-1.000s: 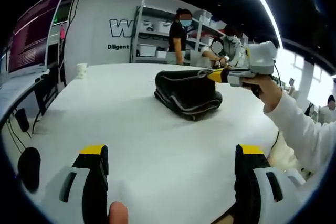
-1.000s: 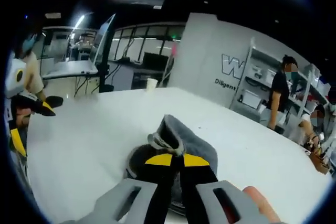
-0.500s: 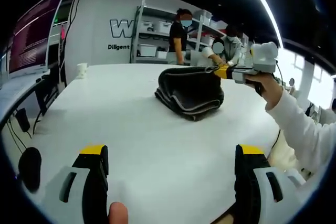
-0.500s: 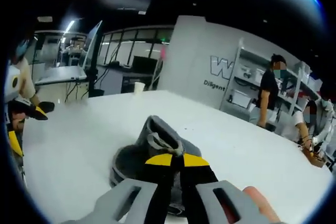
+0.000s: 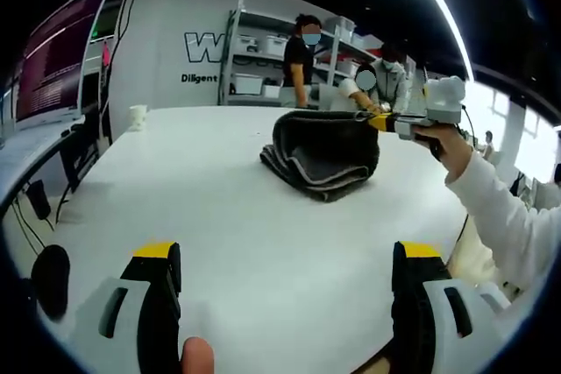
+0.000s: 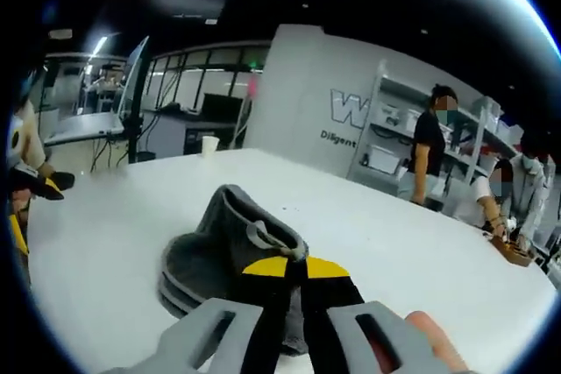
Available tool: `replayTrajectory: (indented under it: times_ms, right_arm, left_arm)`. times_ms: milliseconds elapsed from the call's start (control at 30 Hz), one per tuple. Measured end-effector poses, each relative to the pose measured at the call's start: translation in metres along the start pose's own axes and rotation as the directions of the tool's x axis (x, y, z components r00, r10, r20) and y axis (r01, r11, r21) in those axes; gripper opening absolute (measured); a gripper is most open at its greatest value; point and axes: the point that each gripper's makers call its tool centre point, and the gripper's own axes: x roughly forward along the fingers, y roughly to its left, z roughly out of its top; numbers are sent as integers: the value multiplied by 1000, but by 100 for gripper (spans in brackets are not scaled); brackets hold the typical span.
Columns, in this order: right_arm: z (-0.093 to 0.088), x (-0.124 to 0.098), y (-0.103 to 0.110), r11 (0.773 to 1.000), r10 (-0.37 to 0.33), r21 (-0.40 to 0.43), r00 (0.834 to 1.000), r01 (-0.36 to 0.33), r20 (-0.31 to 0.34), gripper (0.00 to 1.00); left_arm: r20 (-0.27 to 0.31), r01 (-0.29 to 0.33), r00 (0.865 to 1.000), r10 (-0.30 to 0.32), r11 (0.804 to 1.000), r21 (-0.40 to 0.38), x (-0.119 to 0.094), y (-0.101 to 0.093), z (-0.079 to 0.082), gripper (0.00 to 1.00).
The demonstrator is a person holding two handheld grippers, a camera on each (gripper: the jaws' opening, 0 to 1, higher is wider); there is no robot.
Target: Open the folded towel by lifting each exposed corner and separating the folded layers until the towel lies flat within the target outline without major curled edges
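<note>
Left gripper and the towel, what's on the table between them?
Nothing: in the left gripper view, bare white table runs from the left gripper to the towel.

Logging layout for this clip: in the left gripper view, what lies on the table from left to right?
White paper cup → folded dark towel → right gripper, its fingers shut on the towel's top layer.

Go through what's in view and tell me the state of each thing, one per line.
Towel: still folded in layers, one corner lifted off the table.
Right tongs: shut on the towel's corner.
Left tongs: open, holding nothing, above the table.
Table: white, the towel resting on it.
Cup: upright at the table's far edge.
</note>
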Motion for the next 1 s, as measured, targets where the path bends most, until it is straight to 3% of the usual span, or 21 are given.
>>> replayTrajectory:
  times_ms: [1000]
  right_arm:
    - [-45, -12, -65, 984, -143, 98, 988, 149, -65, 0]
  left_arm:
    - [-7, 4, 1000, -4, 1000, 4, 1, -3, 2, 100]
